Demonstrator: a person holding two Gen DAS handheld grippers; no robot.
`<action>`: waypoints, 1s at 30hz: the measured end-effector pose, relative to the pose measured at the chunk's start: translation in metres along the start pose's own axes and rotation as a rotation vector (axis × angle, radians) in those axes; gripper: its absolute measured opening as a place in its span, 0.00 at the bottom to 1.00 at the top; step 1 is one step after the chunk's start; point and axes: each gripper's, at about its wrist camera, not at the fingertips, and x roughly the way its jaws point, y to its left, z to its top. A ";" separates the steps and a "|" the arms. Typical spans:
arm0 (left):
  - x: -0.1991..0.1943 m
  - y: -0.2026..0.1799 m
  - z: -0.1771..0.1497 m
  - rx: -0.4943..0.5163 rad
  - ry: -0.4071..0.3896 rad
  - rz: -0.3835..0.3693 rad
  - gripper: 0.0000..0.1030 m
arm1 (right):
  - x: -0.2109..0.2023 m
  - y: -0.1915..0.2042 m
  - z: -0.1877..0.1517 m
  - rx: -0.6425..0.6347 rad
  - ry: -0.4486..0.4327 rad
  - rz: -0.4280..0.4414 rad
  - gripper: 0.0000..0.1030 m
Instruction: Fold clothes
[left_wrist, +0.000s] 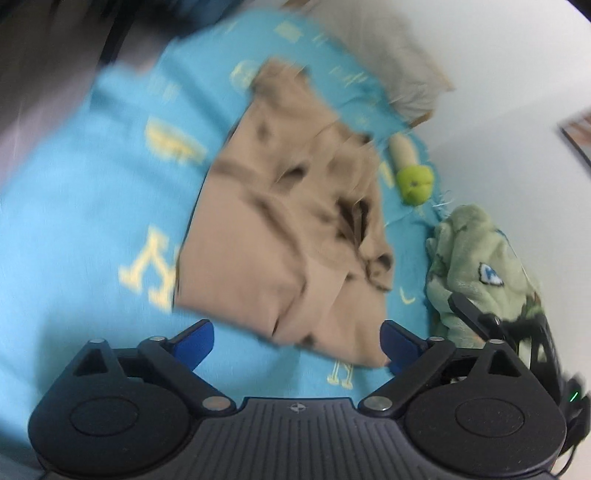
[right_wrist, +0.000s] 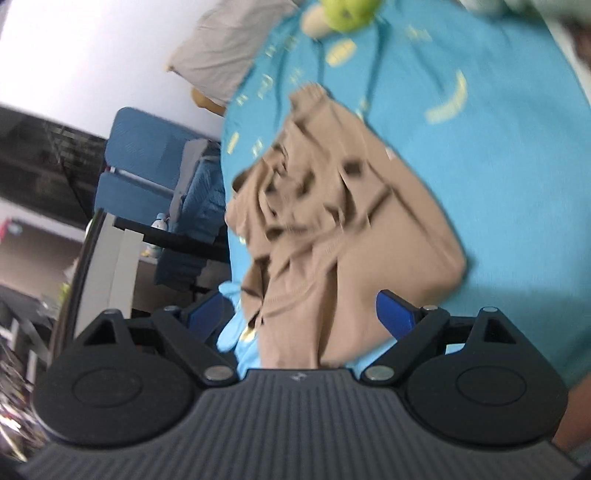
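Lying crumpled on a bright blue bedspread (left_wrist: 85, 206), a tan garment (left_wrist: 288, 221) sits in loose, uneven folds, its creases dark and its edges blurred in both views. From the left wrist camera it fills the middle of the picture, its near hem reaching down between the fingers of the left gripper (left_wrist: 297, 345). That gripper's jaws are spread wide; the blue pads (left_wrist: 195, 341) stand apart on either side of the cloth's lower edge and do not press on it.

In the right wrist view the same tan garment (right_wrist: 332, 229) runs from the middle of the frame down to the body of the right gripper (right_wrist: 301, 317), whose jaws are likewise spread, with the cloth lying loose between them and no pinch on it.

The bedspread (right_wrist: 498, 166) carries pale yellow printed shapes. Beyond the garment lies a small toy with a green head (left_wrist: 413, 182) and a beige body. A soft green plush blanket (left_wrist: 476, 258) is bunched at the bed's edge by the wall, and a grey pillow (left_wrist: 399, 62) lies at the far end. Off the bed's side stands a blue chair (right_wrist: 147, 162).
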 end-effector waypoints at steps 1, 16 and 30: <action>0.005 0.006 0.001 -0.043 0.006 -0.008 0.90 | 0.003 -0.005 -0.004 0.042 0.019 0.005 0.89; 0.015 0.065 0.004 -0.425 -0.183 -0.110 0.27 | 0.036 -0.041 -0.023 0.299 -0.102 -0.055 0.70; 0.015 0.069 0.009 -0.453 -0.194 -0.114 0.26 | 0.039 -0.043 -0.016 0.227 -0.158 -0.129 0.19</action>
